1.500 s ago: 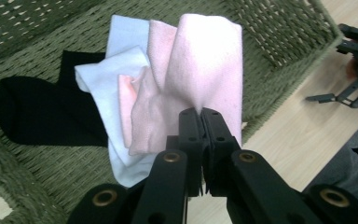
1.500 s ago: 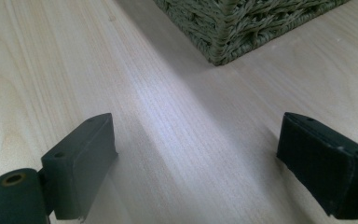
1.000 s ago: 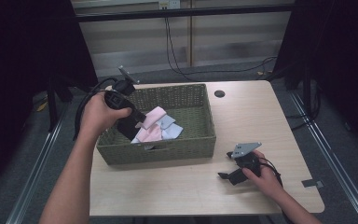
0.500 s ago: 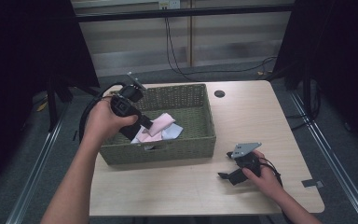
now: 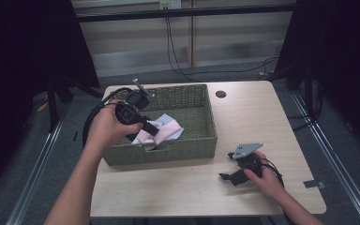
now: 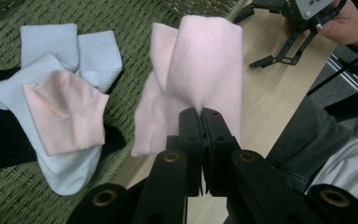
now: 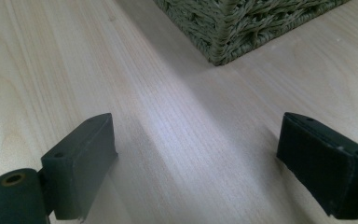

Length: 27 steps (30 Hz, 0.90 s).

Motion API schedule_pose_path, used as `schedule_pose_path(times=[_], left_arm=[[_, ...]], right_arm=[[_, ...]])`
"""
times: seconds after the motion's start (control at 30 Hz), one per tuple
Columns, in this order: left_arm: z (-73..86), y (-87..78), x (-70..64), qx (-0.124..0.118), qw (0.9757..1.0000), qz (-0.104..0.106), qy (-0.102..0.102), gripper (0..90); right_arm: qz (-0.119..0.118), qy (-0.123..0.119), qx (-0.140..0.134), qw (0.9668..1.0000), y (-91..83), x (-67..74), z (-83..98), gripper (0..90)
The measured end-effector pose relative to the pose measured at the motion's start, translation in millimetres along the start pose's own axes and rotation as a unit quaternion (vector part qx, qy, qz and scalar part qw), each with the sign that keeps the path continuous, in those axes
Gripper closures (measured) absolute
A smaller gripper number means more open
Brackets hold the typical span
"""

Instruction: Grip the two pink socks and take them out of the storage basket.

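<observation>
High view: a green woven basket (image 5: 178, 150) sits on the wooden surface (image 5: 262, 108); the left claw (image 5: 153, 131) is over its left half, clamped on a pink sock (image 6: 200, 70) that hangs above the basket's near wall; inside lie more socks — two pale blue ones (image 6: 70, 51), a peach-pink one (image 6: 65, 112) on top of them, and something black (image 6: 0, 135) beside them; the right claw (image 5: 228, 165) rests on the surface, just right of the basket's near corner (image 7: 223, 42) — its jaws stand wide apart, holding nothing.

Pale pink sock (image 6: 200, 65), folded, hanging limp, lifted over basket's near edge
</observation>
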<state>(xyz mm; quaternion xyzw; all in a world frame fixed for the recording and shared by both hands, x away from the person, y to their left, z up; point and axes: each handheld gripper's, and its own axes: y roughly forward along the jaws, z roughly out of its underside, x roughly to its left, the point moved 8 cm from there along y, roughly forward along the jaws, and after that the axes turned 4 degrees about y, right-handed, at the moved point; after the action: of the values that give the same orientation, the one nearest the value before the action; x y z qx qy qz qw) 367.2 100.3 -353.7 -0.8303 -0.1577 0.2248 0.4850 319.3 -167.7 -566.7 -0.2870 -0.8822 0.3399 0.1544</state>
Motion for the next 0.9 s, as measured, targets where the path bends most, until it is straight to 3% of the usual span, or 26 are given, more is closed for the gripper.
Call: schedule_pose_path(times=[0.33, 0.77, 0.9], left_arm=[[0.4, 4.0, -17.1, -0.01, 0.9997, 0.012, 0.017, 87.5], [0.7, 16.3, -45.7, -0.004, 0.9976, 0.037, 0.058, 86.6], [-3.2, 19.6, -42.3, -0.03, 0.9973, 0.036, 0.057, 66.1]], right_arm=[[0.0, 0.001, 0.0, 1.0, 0.0, 0.2, 0.1, 10.5], [0.0, 0.001, 0.0, 1.0, -0.1, 0.2, 0.1, 10.5], [0.0, 0.001, 0.0, 1.0, 0.0, 0.2, 0.1, 10.5]])
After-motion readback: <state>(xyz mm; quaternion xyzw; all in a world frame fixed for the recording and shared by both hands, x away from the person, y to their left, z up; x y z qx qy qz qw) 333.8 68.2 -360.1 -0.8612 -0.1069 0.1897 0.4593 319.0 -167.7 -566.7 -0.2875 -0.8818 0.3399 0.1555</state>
